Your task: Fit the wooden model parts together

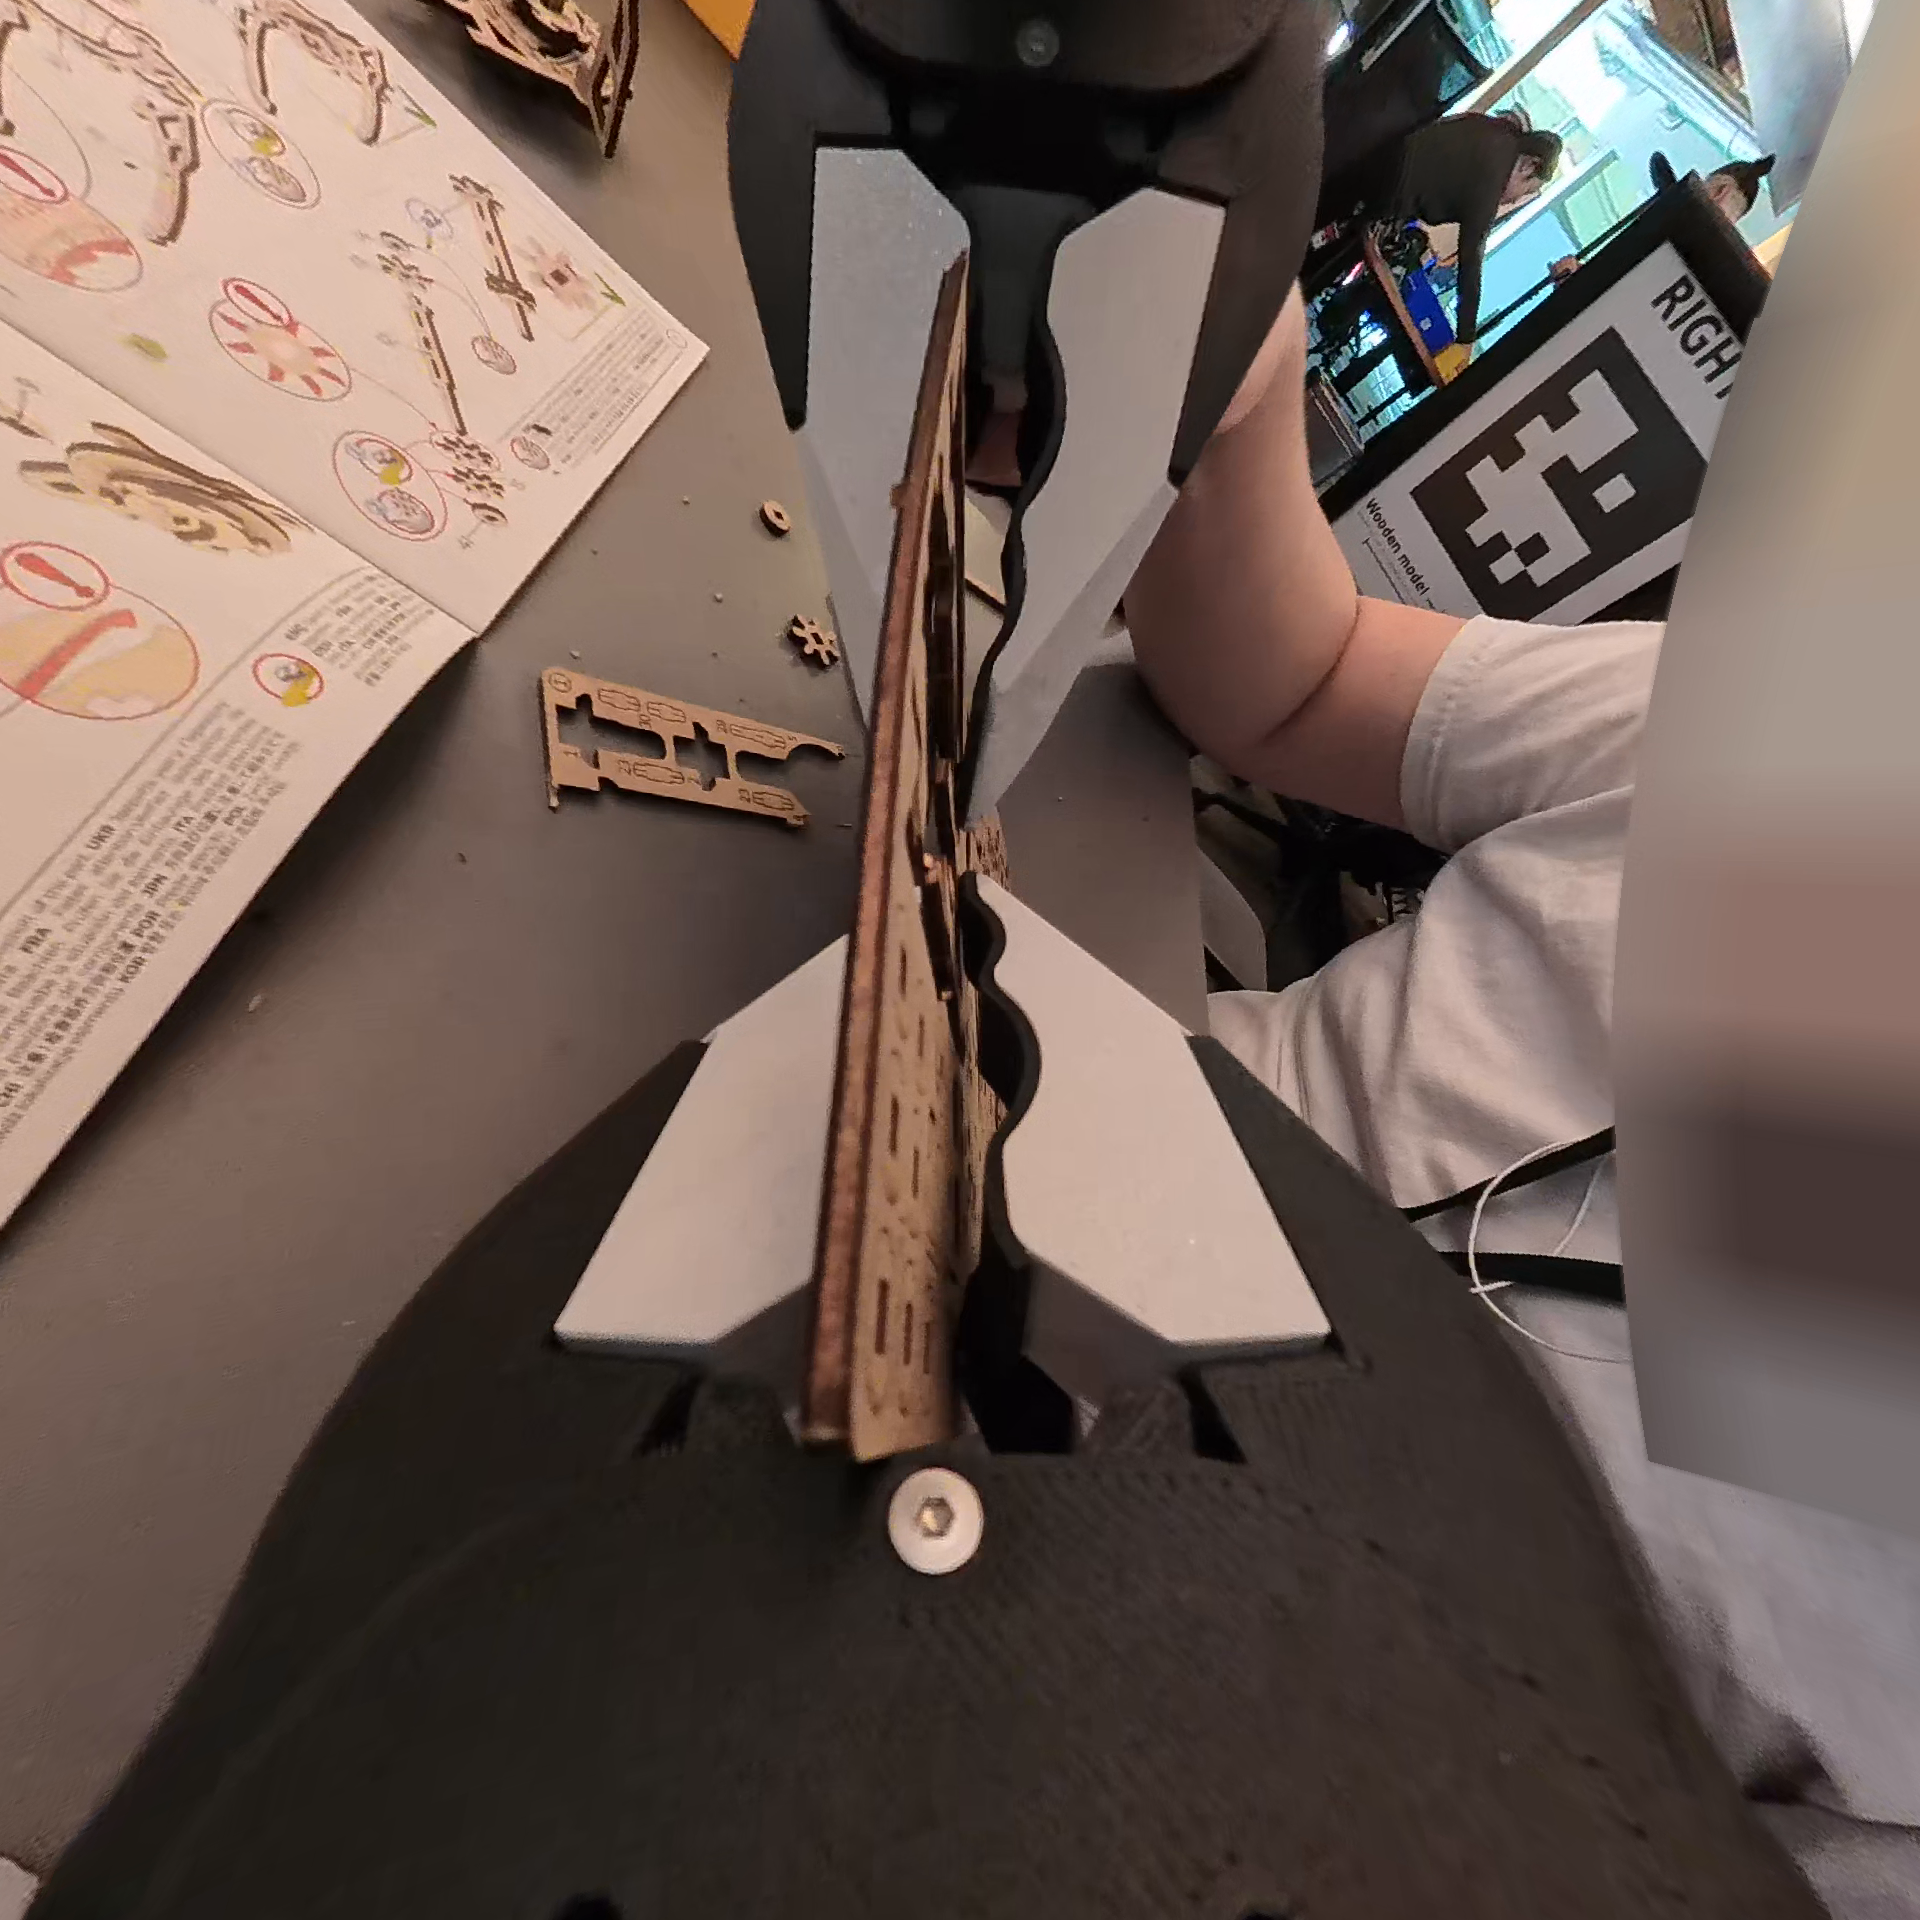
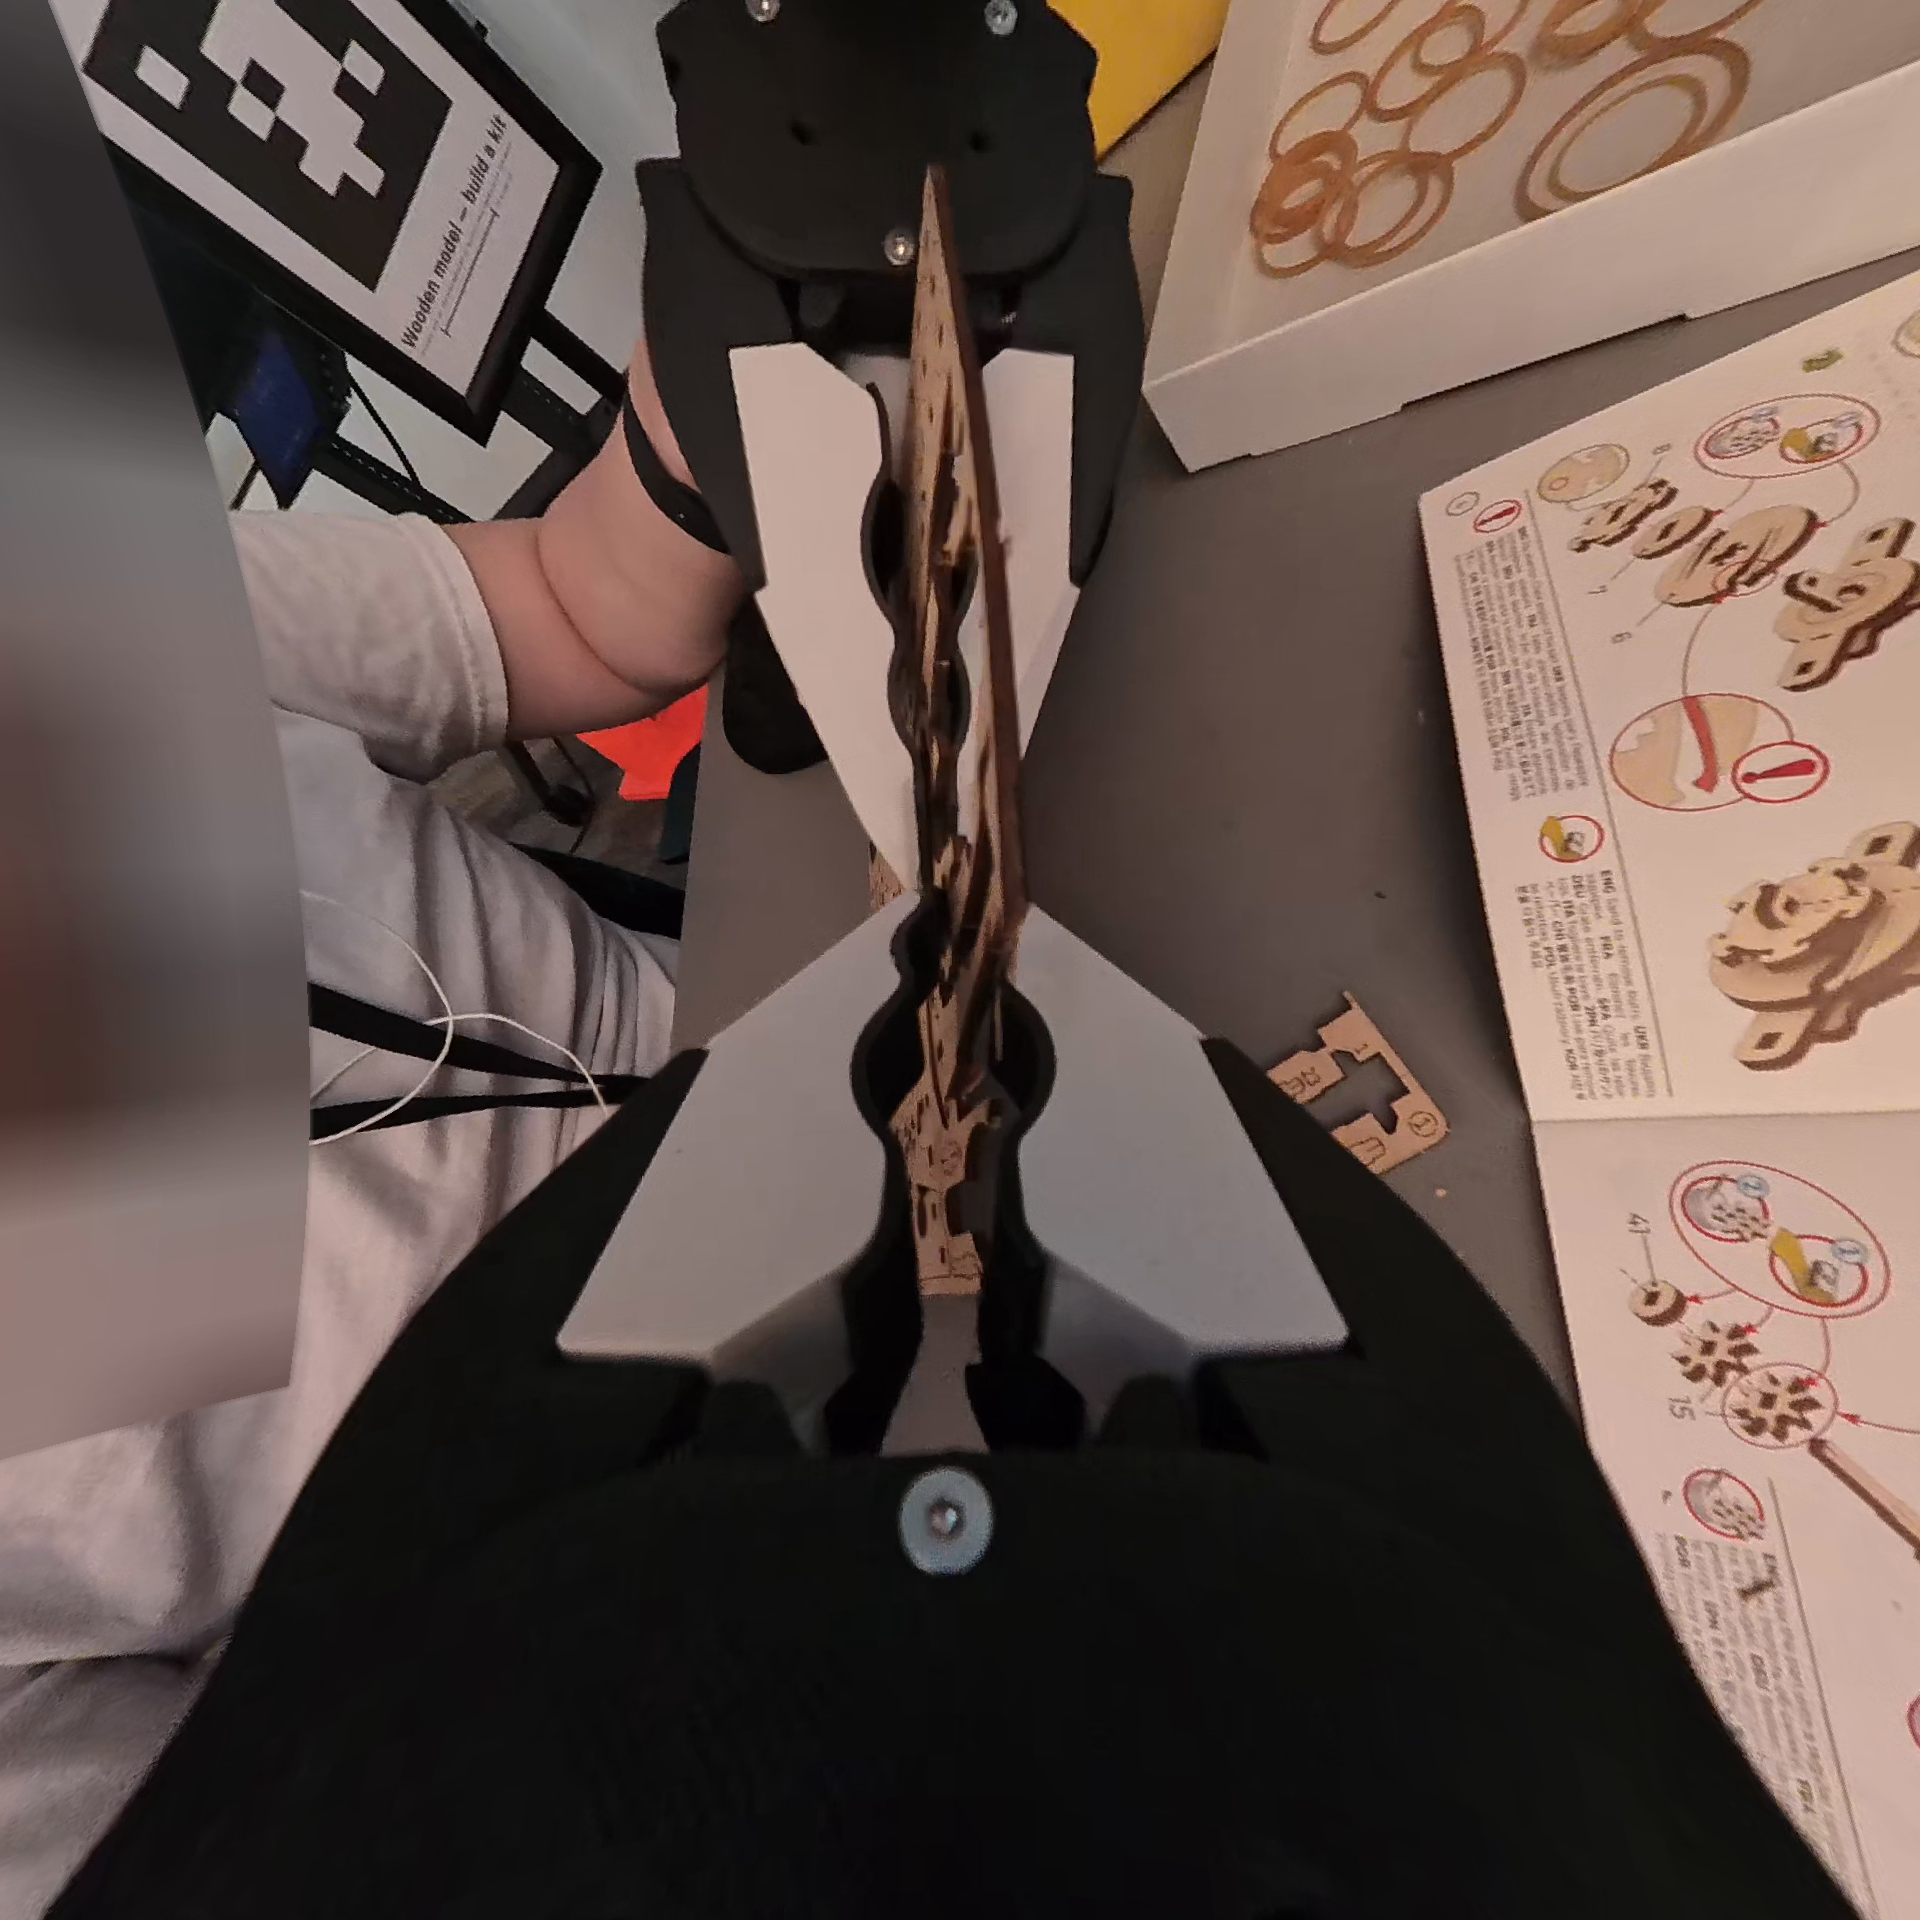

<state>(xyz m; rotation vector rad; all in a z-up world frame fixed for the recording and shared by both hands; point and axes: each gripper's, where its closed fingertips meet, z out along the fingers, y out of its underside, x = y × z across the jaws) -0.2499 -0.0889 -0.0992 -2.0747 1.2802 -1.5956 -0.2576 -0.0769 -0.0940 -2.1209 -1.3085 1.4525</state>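
A thin laser-cut wooden sheet (image 1: 904, 1143) stands edge-on between both grippers, which face each other tip to tip above the grey table (image 1: 416, 1039). My left gripper (image 1: 914, 914) is shut on the sheet's near end. The right gripper (image 1: 935, 748) comes in from the top of the left wrist view and is shut on the far end. In the right wrist view the right gripper (image 2: 956, 925) clamps the same sheet (image 2: 940, 1195), with the left gripper (image 2: 966, 810) opposite it. The sheet's cut-outs are mostly hidden by the fingers.
An open instruction booklet (image 1: 260, 520) lies on the table, also in the right wrist view (image 2: 1714, 831). A small leftover wooden frame (image 1: 675, 743) and two tiny wooden gear pieces (image 1: 814, 639) lie beside it. A white box with wooden rings (image 2: 1455, 208) stands behind. A person's arm (image 1: 1247, 623) is close. My two grippers' fingertips are within a few centimetres of each other.
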